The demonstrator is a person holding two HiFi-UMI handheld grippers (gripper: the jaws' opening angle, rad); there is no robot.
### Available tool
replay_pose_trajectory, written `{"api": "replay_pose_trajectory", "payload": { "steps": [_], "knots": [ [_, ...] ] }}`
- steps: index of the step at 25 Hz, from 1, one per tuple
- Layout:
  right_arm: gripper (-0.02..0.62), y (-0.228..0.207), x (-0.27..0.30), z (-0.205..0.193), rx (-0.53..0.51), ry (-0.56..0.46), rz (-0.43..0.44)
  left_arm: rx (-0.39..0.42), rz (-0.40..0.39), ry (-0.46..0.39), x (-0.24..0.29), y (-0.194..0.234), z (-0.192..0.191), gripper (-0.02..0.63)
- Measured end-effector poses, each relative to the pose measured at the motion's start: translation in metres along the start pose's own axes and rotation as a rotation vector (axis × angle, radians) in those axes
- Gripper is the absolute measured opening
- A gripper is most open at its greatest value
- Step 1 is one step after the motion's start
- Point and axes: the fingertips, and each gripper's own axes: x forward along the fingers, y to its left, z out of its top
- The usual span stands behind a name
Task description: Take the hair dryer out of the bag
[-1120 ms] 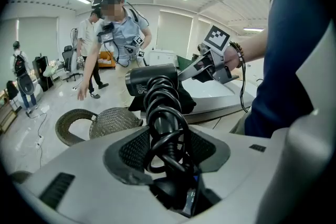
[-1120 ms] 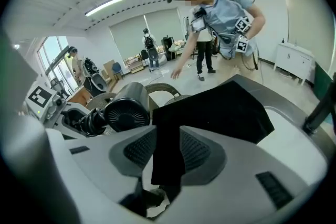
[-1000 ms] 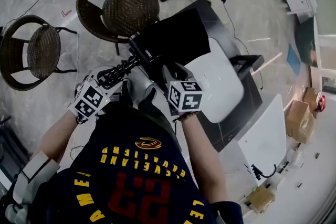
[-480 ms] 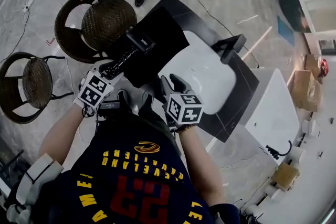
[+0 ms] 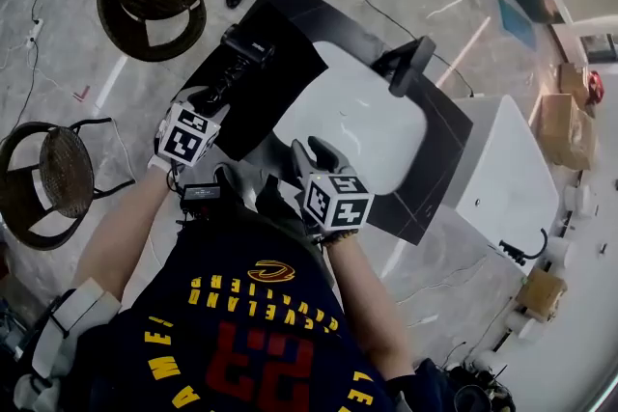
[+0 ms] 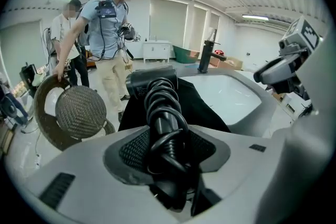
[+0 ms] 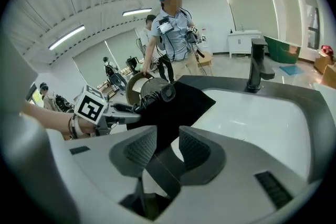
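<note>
Head view: left gripper holds dryer over bag, with the dryer's long axis running away from the person. Left gripper view: jaws clamp the cord-wrapped handle; the barrel lies ahead, apparently clear of the bag. Right gripper view: right gripper pinches the bag's near edge; the dryer lies ahead-left, beyond the bag.

Matt black cloth bag — glossy white sink

Cams: 1 head, 2 gripper-mounted.
Head cam looks steeply down; gripper cams look close along own jaws; all 3 share black bag & sink.
</note>
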Motion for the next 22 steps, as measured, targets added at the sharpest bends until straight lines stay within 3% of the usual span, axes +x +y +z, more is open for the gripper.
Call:
{"api": "replay_pose_trajectory", "payload": {
  "steps": [12, 22],
  "knots": [
    [0.133, -0.020, -0.008, -0.017, 0.053, 0.009, -0.046, 0.009, 0.039, 0.013, 0.044, 0.000, 0.020, 0.207],
    [0.133, -0.024, -0.006, -0.026, 0.065, 0.027, -0.046, 0.048, 0.088, 0.041, 0.053, -0.006, 0.008, 0.209]
  ]
}}
